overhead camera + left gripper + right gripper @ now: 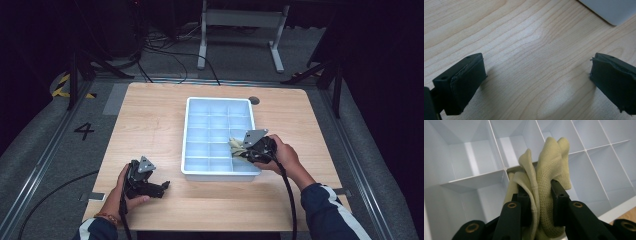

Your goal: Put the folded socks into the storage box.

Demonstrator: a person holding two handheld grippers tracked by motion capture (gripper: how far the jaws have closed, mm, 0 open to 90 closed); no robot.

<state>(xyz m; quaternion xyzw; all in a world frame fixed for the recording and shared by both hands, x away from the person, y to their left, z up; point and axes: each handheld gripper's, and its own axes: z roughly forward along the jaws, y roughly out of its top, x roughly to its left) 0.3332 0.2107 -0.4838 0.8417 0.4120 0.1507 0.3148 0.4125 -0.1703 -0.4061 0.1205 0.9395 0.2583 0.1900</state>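
Your right tool (537, 202) is clenched on a pale yellow knitted cloth (544, 175) (soft, bunched, a fine mesh weave), holding it over the near right cells of the white plastic tray (218, 100), a rigid box of thin-walled square compartments. Your left tool (534, 82) rests released, jaws wide apart, on the smooth wood-grain worktop (150, 115) just left of the tray's near corner, with bare board all around the tray.
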